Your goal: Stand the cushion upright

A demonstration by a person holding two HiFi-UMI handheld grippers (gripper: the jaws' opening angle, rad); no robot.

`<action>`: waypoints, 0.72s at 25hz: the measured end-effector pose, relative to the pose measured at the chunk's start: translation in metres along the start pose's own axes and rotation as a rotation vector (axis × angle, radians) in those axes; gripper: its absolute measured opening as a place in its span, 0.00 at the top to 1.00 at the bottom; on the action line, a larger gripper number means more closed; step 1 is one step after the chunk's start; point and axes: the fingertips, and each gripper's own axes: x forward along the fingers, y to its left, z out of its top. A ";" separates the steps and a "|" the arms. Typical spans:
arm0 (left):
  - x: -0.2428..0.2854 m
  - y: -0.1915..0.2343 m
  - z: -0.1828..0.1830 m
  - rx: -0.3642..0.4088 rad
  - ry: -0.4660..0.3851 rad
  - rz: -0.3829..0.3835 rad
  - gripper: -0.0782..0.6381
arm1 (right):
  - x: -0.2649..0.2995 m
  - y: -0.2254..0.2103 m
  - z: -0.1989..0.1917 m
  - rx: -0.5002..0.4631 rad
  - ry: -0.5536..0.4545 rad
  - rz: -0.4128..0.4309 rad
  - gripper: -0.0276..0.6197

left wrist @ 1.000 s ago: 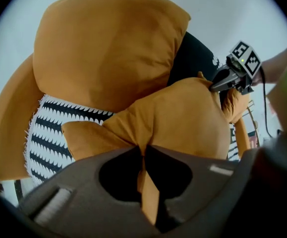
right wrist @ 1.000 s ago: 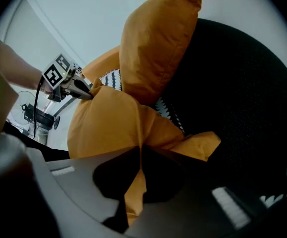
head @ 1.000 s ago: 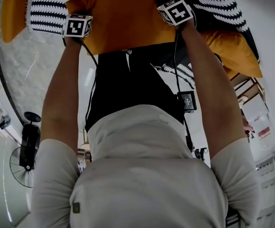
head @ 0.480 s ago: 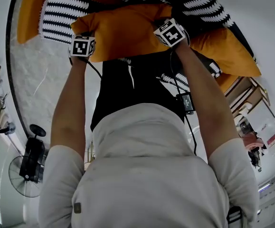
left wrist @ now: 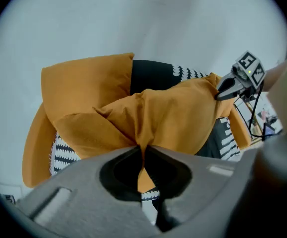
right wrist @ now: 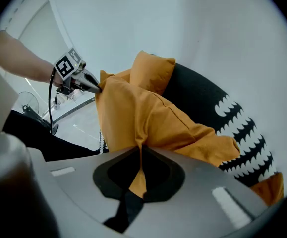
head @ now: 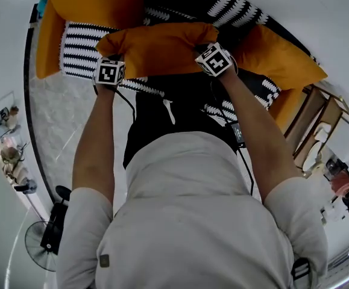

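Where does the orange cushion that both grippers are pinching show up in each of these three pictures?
Head view: the orange cushion lies across the upper centre.
Left gripper view: the cushion fills the centre and spreads right from the closed jaws.
Right gripper view: the cushion is centre-left, rising from the closed jaws.
Shared landmark: the black-and-white patterned fabric beside or behind it.
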 end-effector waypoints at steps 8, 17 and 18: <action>0.012 -0.044 0.095 0.210 -0.027 -0.048 0.87 | -0.060 -0.053 -0.025 0.101 -0.069 -0.123 0.93; 0.041 -0.080 0.220 0.435 -0.096 -0.087 0.87 | -0.106 -0.129 -0.037 0.200 -0.126 -0.295 0.93; 0.043 -0.080 0.233 0.447 -0.115 -0.086 0.87 | -0.109 -0.136 -0.035 0.212 -0.137 -0.312 0.93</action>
